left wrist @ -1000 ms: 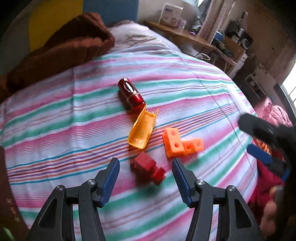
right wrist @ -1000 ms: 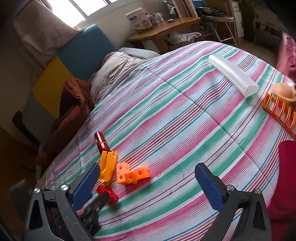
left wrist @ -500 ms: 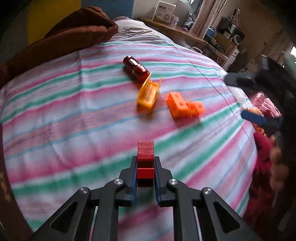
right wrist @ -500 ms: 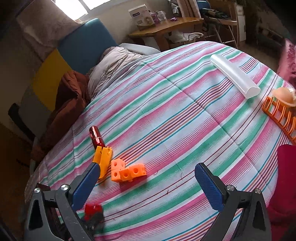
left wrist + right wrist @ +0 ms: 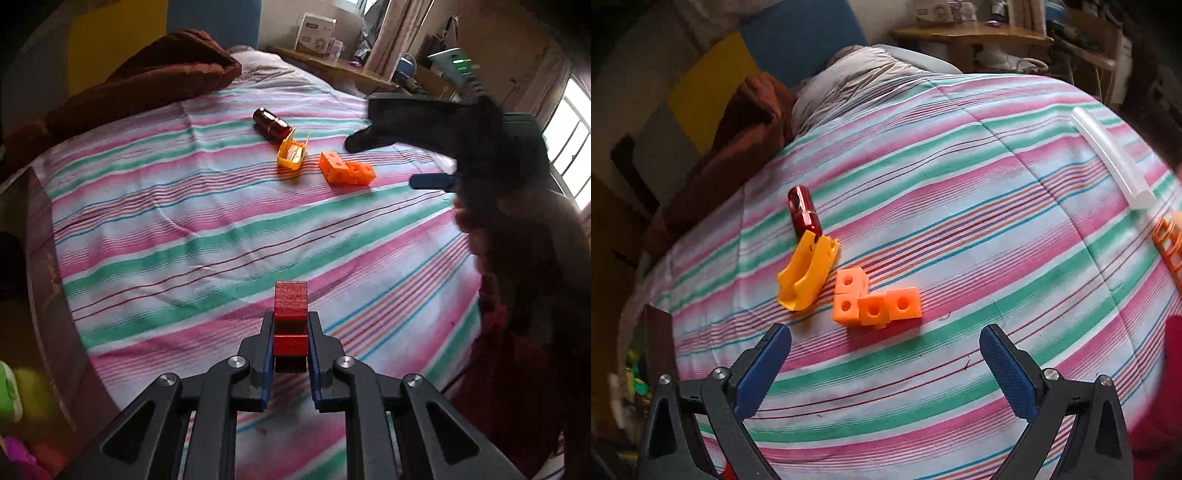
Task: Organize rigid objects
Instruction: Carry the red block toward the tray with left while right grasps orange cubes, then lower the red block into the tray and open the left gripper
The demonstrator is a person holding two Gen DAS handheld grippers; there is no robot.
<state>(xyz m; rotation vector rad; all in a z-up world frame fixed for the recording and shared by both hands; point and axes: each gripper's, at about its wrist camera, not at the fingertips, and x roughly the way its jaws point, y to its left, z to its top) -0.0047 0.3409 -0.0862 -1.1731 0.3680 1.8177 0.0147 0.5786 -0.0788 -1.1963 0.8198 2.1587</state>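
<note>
1. Left gripper (image 5: 291,325): jaws clamped on the red block piece (image 5: 291,314), bottom centre of the left wrist view. The block sticks out past the tips, above the striped bedspread (image 5: 184,236).
2. Right gripper (image 5: 885,349): jaws wide apart, nothing between the pads. It hovers over the bedspread at the bottom of its own view.
3. Orange cube cluster (image 5: 873,301): L-shaped, centre of the right wrist view, just above the right gripper's gap, lying on the bedspread.
4. Yellow open shell (image 5: 809,273): just left of the cubes, close but not clearly touching.
5. Dark red capsule (image 5: 803,210): at the shell's upper end, touching or nearly so.
6. White tube (image 5: 1112,158): upper right, well apart from the cluster. Orange rack (image 5: 1171,247) at the right edge, partly cut off.
7. Brown blanket (image 5: 147,81) bunched at upper left.
8. In the left wrist view the right gripper and the hand on it block the right side.
</note>
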